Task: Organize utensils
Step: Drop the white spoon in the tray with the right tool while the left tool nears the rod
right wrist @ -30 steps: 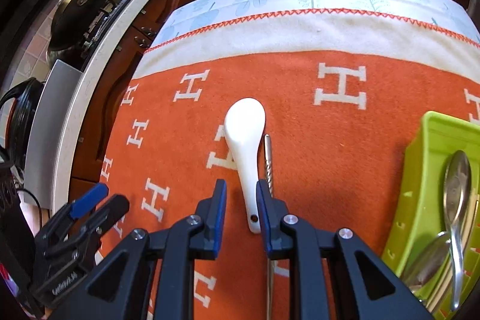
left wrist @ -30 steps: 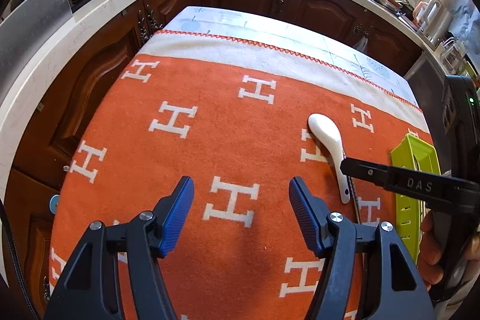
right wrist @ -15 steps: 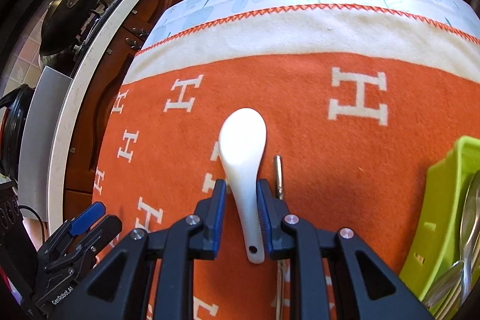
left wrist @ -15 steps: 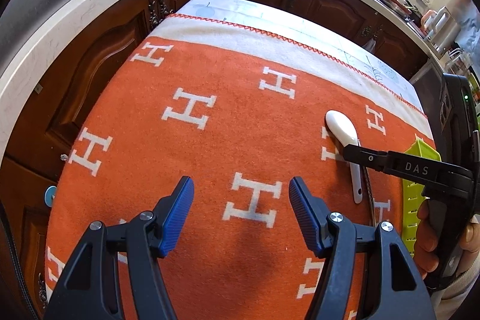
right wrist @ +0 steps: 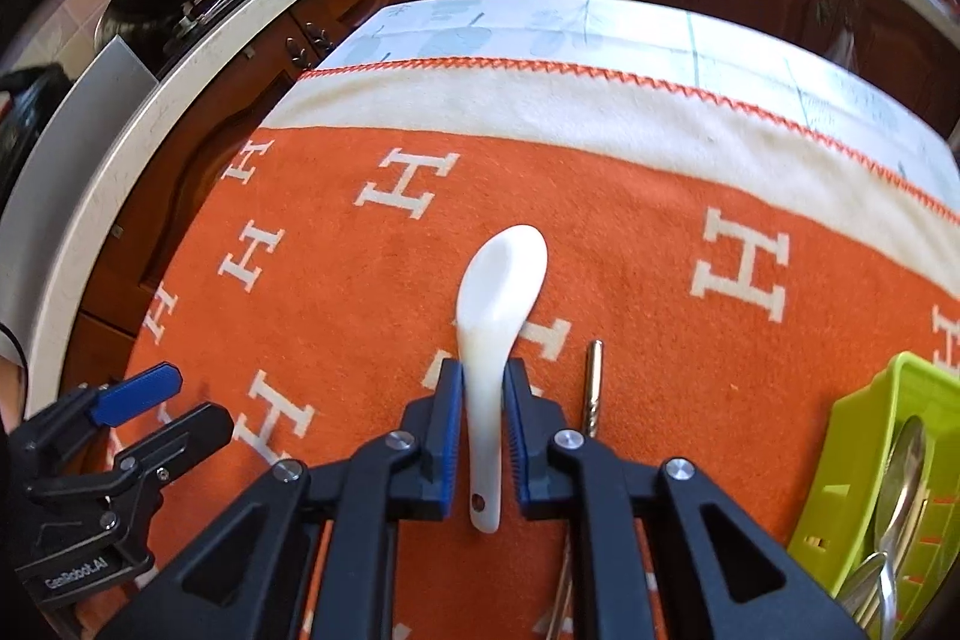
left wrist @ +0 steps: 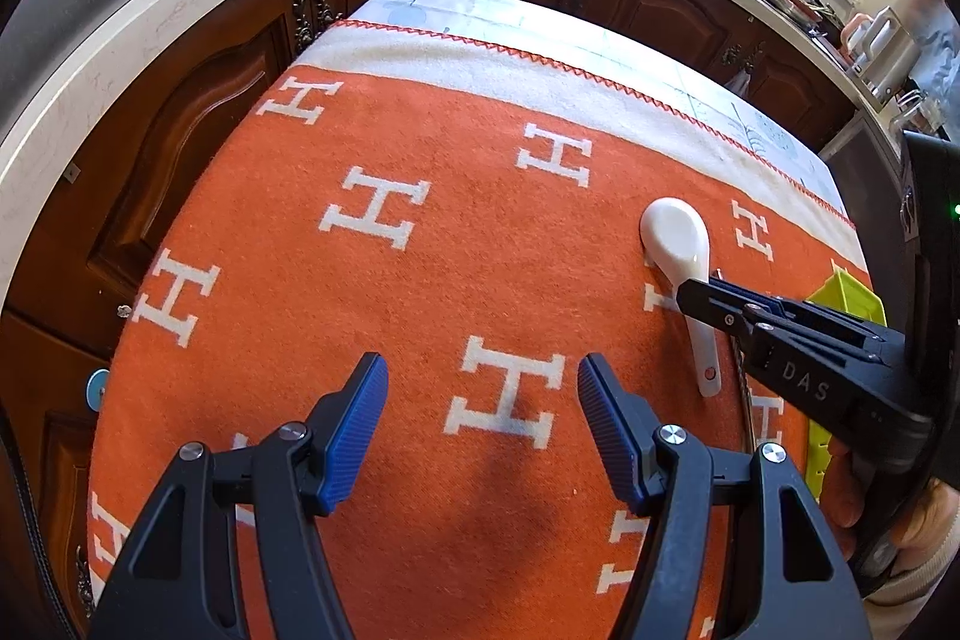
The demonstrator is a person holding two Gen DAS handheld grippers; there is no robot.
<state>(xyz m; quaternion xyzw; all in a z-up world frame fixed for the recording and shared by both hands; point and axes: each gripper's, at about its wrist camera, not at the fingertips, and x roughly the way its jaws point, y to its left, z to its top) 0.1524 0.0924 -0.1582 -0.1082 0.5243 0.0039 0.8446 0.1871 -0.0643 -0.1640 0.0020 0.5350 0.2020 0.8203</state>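
Change since a second ago: my right hand-held gripper [right wrist: 483, 400] has slid forward along the white ceramic spoon [right wrist: 495, 334]; before, its fingertips reached only the handle end, now they straddle the handle's middle, and the wrist has rolled a little.
Right hand-held gripper: jaws closing on the spoon handle; pads [right wrist: 451, 412] look to be touching or nearly touching its sides. Spoon still lies on the blanket, not lifted.
Why mid-handle: my guess is that the narrow shaft fits between the pads where the wide bowl would not, and a hold near the middle should keep the bowl from drooping.
Left hand-held gripper [left wrist: 483, 418]: jaws apart, nothing between them, hovering over bare orange blanket [left wrist: 420, 292] well left of the spoon. Likely parked out of the way.
Spoon position: bowl pointing away from me, handle toward me, on the blanket-covered desk, between the left gripper and the green tray [right wrist: 864, 466].
Metal rod [right wrist: 593, 376]: thin, lying just right of the spoon, outside the right finger. Could get nudged.
Tray: lime green, at the right edge, already holding metal spoons [right wrist: 900, 484]. Probable destination.
Stage: grasp under way; lift and carry not yet done.
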